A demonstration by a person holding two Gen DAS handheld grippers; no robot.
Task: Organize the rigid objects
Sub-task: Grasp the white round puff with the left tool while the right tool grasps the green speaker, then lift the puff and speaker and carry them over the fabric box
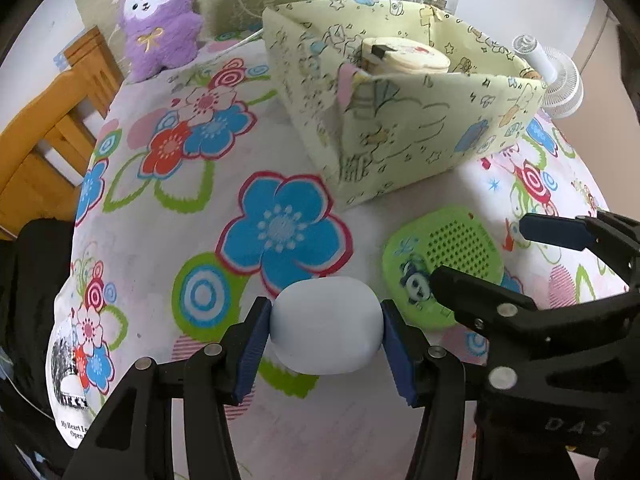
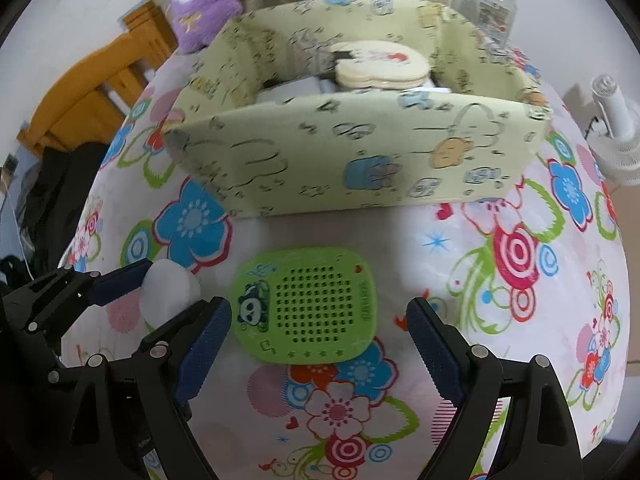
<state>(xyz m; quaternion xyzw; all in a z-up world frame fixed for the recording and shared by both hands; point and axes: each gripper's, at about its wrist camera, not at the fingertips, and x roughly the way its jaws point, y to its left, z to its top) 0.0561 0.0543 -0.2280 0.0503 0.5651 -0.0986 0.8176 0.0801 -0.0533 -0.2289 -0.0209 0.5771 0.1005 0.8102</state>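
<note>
My left gripper (image 1: 326, 314) is shut on a white rounded egg-shaped case (image 1: 325, 334), its blue pads pressing both sides just above the flowered tablecloth (image 1: 168, 216). In the right wrist view the white case (image 2: 170, 292) shows at the left, between the left gripper's fingers (image 2: 124, 280). My right gripper (image 2: 319, 314) stands open over a green perforated panda case (image 2: 306, 308) lying flat on the cloth, one finger on either side, not touching it. The green case (image 1: 442, 268) lies in front of a pale yellow cartoon-print box (image 2: 360, 152).
The box (image 1: 400, 140) holds a cream round tin (image 2: 380, 64) and other items. Behind it are a purple plush (image 1: 160, 20), a glass jar with a green lid (image 2: 494, 0) and a small white fan (image 2: 616, 128). A wooden chair (image 1: 44, 128) stands at the left.
</note>
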